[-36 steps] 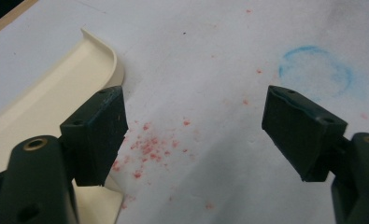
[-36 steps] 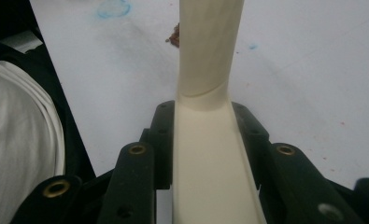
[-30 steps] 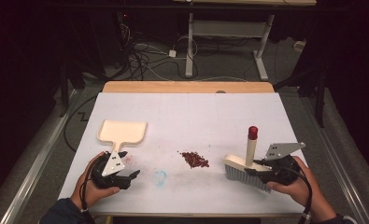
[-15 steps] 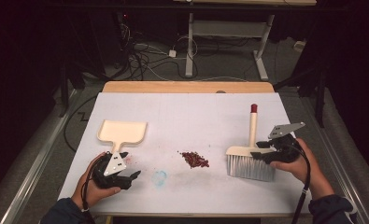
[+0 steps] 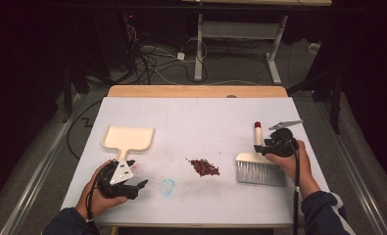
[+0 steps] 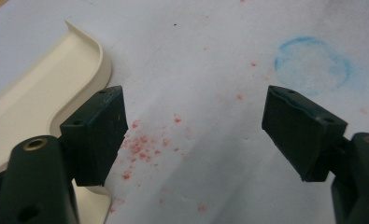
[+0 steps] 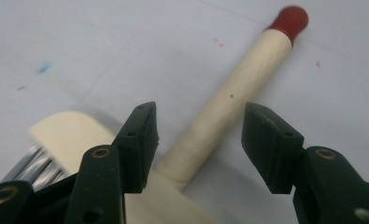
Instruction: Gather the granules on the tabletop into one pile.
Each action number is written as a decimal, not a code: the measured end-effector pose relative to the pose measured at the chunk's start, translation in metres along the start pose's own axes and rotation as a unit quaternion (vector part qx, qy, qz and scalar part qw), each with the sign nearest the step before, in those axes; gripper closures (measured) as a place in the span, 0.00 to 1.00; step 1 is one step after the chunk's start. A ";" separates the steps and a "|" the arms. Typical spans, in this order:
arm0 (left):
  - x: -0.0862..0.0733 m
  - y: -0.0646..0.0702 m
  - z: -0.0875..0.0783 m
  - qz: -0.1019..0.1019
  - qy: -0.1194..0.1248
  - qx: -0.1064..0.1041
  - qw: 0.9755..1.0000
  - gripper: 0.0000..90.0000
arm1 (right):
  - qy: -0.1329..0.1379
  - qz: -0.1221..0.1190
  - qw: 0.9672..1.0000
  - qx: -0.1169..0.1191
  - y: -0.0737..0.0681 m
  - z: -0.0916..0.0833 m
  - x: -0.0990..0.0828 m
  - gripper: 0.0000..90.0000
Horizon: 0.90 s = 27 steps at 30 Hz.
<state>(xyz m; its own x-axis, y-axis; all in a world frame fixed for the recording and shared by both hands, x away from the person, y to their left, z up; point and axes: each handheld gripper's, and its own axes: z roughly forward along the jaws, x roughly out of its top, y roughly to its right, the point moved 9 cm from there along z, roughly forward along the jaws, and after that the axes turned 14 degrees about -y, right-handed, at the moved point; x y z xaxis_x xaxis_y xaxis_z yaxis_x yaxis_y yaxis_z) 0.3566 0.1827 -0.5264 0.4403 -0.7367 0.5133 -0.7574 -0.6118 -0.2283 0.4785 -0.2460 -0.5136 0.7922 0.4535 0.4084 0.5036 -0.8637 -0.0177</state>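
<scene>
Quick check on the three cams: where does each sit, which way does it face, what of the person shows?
High view: above the near table edge, looking forward and down; both forearms, left gripper, right gripper.
Left gripper view: rides the left gripper, faces the table; open fingers, dustpan.
Right gripper view: rides the right gripper; fingers either side of the brush.
Shared: brush, dustpan.

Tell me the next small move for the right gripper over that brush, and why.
Probably draw the right gripper back off the brush. Its jaws have just been opening; the handle sits between them with gaps on both sides, and the brush lies flat on the table, so it looks released.
</scene>
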 end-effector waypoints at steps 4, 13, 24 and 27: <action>-0.001 0.000 0.001 -0.002 -0.003 -0.004 1.000 0.24 | -0.029 0.018 0.999 -0.024 -0.001 0.016 0.003 0.54; -0.001 0.000 -0.001 0.002 0.002 0.001 1.000 0.24 | -0.022 0.011 0.999 -0.041 0.002 0.023 0.010 0.59; 0.000 0.000 -0.001 0.003 0.001 0.001 1.000 0.24 | 0.013 0.000 0.999 -0.046 0.002 0.018 0.018 0.54; 0.000 -0.001 -0.001 0.002 0.002 0.002 1.000 0.24 | 0.043 -0.009 0.998 -0.054 0.001 0.008 0.024 0.50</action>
<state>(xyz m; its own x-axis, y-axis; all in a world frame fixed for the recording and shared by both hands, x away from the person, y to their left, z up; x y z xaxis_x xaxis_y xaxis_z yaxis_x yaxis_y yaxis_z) 0.3569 0.1834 -0.5255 0.4354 -0.7385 0.5148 -0.7570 -0.6098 -0.2347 0.5008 -0.2340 -0.5114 0.7479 0.4535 0.4848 0.4741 -0.8760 0.0880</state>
